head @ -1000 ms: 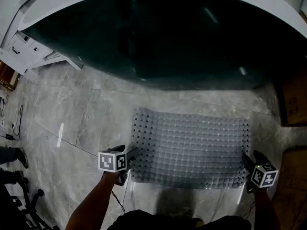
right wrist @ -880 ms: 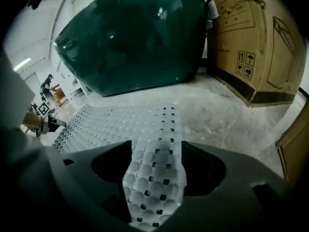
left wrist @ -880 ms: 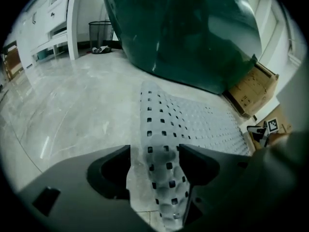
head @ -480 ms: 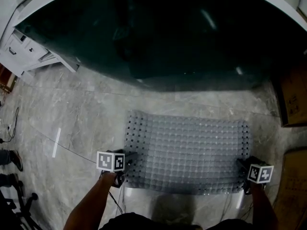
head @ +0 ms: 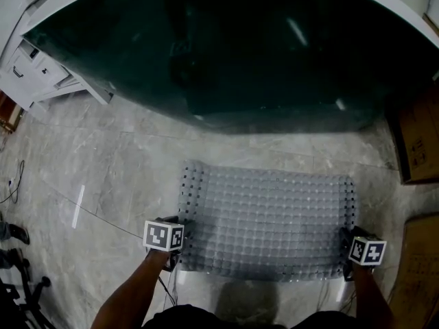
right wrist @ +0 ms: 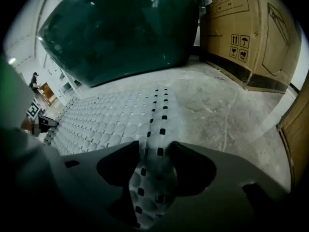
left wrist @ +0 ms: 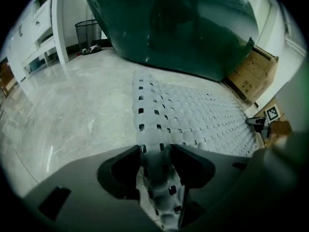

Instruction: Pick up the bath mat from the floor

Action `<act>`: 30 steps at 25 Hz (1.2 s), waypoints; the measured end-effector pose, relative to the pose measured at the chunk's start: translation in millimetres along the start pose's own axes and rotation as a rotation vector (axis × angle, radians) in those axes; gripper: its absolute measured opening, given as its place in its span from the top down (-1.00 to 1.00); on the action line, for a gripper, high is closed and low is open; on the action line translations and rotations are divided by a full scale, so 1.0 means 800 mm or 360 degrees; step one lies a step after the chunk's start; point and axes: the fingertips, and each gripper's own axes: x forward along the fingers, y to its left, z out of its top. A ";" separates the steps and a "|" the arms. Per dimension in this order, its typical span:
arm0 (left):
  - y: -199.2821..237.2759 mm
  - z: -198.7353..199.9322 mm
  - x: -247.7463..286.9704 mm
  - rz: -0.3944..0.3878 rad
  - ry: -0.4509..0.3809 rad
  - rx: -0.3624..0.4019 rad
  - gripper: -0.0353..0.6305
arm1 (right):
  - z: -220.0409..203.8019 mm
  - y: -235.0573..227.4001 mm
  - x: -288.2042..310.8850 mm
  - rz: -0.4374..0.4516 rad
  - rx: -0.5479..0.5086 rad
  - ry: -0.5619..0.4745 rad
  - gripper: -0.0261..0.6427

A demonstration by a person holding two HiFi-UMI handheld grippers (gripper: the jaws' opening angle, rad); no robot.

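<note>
A translucent grey bath mat (head: 267,218) with bubbles and square holes lies flat on the marble floor in front of the tub. My left gripper (head: 180,230) is at its near left corner. In the left gripper view the mat's edge (left wrist: 159,129) is bunched up between the jaws of the left gripper (left wrist: 155,151), which have just been closing on it. My right gripper (head: 347,238) is at the near right corner. Its jaws have also just been closing, and in the right gripper view the right gripper (right wrist: 157,146) pinches a fold of the mat (right wrist: 111,115).
A big dark green tub (head: 226,53) curves across the far side. At the left stands a white cabinet (head: 34,67), with a wire bin (left wrist: 88,30) beyond it. Cardboard boxes (head: 415,142) stand at the right, close to the mat.
Both grippers have come down onto the mat's near corners. The near edge now sits between both pairs of jaws and puckers there.
</note>
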 end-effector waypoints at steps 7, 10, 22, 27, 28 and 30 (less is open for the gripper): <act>-0.016 0.007 -0.011 -0.0071 -0.0088 0.0072 0.43 | 0.012 0.037 -0.015 0.0098 -0.0125 -0.0037 0.69; -0.026 0.014 -0.026 -0.0139 -0.0160 0.0105 0.48 | 0.027 0.048 -0.034 0.0104 -0.0159 -0.0127 0.74; -0.074 0.070 -0.103 -0.0223 -0.0465 0.0136 0.59 | 0.087 0.091 -0.112 0.0306 -0.0151 -0.0390 0.75; -0.097 0.099 -0.150 -0.0238 -0.0563 0.0168 0.59 | 0.122 0.117 -0.157 0.0380 -0.0155 -0.0487 0.75; -0.101 0.105 -0.162 -0.0239 -0.0590 0.0170 0.59 | 0.131 0.122 -0.169 0.0390 -0.0146 -0.0510 0.75; -0.107 0.119 -0.189 -0.0234 -0.0648 0.0176 0.60 | 0.149 0.131 -0.196 0.0405 -0.0131 -0.0559 0.75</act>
